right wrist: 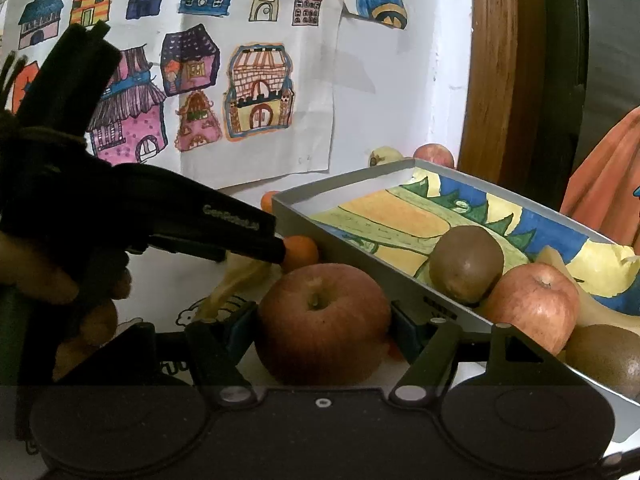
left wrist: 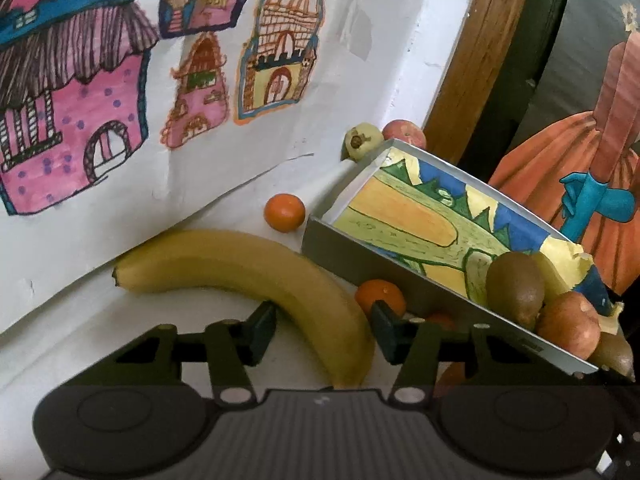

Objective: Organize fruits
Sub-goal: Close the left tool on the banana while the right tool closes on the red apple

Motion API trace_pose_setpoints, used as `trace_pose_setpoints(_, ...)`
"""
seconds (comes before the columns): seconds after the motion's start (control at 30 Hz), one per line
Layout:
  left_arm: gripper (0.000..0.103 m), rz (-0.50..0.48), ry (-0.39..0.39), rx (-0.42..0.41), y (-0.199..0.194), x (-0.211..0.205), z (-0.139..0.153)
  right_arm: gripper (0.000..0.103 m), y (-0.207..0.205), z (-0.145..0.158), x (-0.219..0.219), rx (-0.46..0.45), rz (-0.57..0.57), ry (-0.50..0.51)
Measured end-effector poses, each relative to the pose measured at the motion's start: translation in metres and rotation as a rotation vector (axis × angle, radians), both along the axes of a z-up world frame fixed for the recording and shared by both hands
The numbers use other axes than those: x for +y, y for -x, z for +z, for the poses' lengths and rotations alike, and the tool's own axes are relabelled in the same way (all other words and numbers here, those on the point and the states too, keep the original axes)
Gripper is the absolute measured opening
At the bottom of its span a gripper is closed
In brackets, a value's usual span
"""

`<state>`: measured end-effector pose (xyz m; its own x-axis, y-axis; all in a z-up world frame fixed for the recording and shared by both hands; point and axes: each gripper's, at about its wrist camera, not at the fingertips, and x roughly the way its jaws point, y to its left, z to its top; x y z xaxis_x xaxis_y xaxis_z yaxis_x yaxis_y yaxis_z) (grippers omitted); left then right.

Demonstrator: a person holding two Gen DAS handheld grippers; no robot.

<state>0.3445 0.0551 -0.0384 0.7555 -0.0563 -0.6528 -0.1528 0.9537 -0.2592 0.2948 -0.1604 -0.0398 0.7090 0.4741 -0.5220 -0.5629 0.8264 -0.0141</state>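
Observation:
My left gripper straddles a yellow banana near its close end, pads against both sides; it reads as shut on it. The same gripper shows at left in the right wrist view, over the blurred banana. My right gripper is shut on a red apple, just left of the grey box. The box, lined with a coloured drawing, holds a kiwi, a red apple and a second kiwi at its near end.
Two tangerines lie on the white table left of the box. A pale green fruit and another apple sit behind it. The wall with house drawings is close behind; a wooden frame stands right. A hand holds the left gripper.

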Motion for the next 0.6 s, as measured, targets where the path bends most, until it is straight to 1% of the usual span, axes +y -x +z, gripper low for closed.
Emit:
trace_pose_setpoints(0.2,0.048,-0.035,0.028,-0.004,0.014,0.003,0.001,0.071,0.006,0.001,-0.005,0.009,0.009,-0.005)
trace_pose_setpoints(0.43,0.040,-0.137,0.053,-0.003,0.043,0.017,0.001,0.071,0.018,0.002,-0.014,0.021,0.022,0.004)
trace_pose_setpoints(0.5,0.036,-0.172,0.053,-0.002,0.052,0.020,0.001,0.071,0.021,0.003,-0.015,0.024,0.026,0.006)
trace_pose_setpoints(0.6,0.035,-0.199,0.038,0.000,0.064,0.022,0.002,0.071,0.026,0.003,-0.016,0.028,0.031,0.008)
